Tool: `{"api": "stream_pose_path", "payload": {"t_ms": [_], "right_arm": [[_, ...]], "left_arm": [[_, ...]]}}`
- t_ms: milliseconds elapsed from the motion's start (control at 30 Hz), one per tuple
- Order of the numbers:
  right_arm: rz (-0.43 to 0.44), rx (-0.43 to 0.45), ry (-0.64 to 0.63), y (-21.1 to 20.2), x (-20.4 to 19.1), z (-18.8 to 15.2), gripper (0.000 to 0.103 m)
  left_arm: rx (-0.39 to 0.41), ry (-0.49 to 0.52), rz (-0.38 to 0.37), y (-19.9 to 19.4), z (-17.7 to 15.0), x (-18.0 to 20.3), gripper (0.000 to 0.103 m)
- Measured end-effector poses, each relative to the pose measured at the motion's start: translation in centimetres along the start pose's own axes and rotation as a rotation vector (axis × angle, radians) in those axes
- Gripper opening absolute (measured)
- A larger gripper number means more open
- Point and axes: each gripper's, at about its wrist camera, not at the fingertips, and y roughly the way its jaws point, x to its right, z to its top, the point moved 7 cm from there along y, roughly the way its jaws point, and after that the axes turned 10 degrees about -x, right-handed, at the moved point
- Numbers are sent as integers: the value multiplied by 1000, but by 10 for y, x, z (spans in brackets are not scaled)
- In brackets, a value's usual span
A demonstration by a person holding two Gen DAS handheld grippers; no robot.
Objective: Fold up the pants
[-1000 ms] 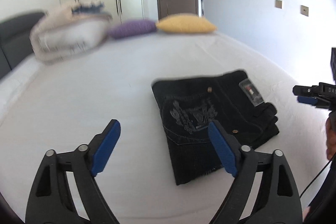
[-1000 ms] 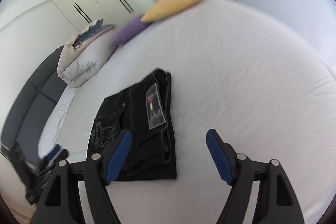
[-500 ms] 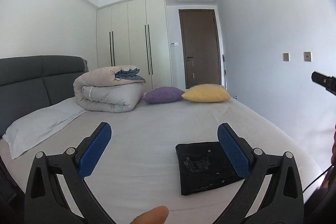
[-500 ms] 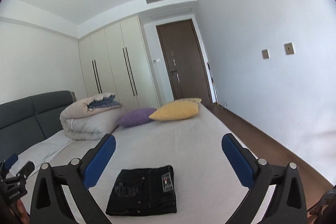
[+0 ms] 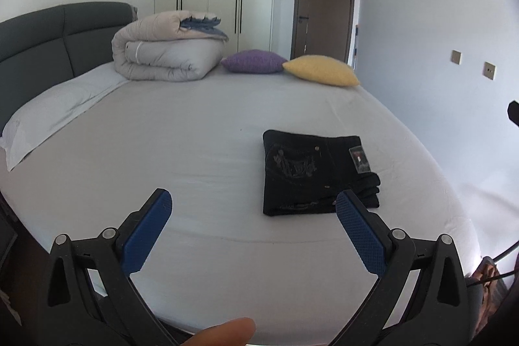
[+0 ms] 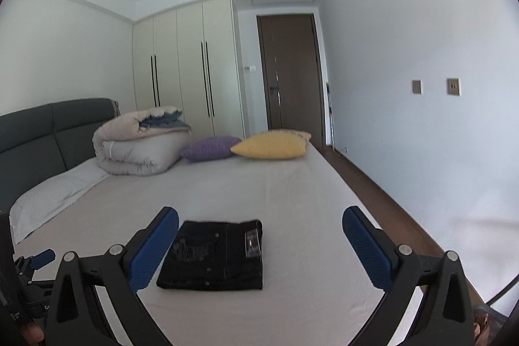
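The bed point(image 5: 194, 151) carries a smooth pale sheet before a dark grey headboard point(image 5: 48, 34); folded black pants point(image 5: 311, 174) lie flat near its right front; a white pillow point(image 5: 55, 115) rests at the left; a rolled duvet point(image 5: 165, 54), a purple cushion point(image 5: 253, 61) and a yellow cushion point(image 5: 321, 70) sit along the far edge.

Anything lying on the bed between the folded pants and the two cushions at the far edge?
Nothing: bare sheet runs from the pants to the purple cushion and yellow cushion. Both wrist views show it.
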Motion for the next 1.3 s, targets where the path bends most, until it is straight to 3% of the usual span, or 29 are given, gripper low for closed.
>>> {"api": "stream_pose_path", "payload": {"t_ms": [333, 567, 900, 1300], "right_arm": [[-30, -220, -38, 49, -24, -67, 103], [-21, -326, -60, 69, -39, -95, 103], [-24, -408, -56, 78, -41, -111, 103], [-13, -434, -70, 79, -47, -119, 103]], "left_arm": [[-169, 0, 17, 83, -29, -5, 103], [-208, 9, 20, 97, -42, -5, 103], [-239, 7, 34, 101, -49, -6, 103], [-249, 0, 35, 107, -53, -5, 103]]}}
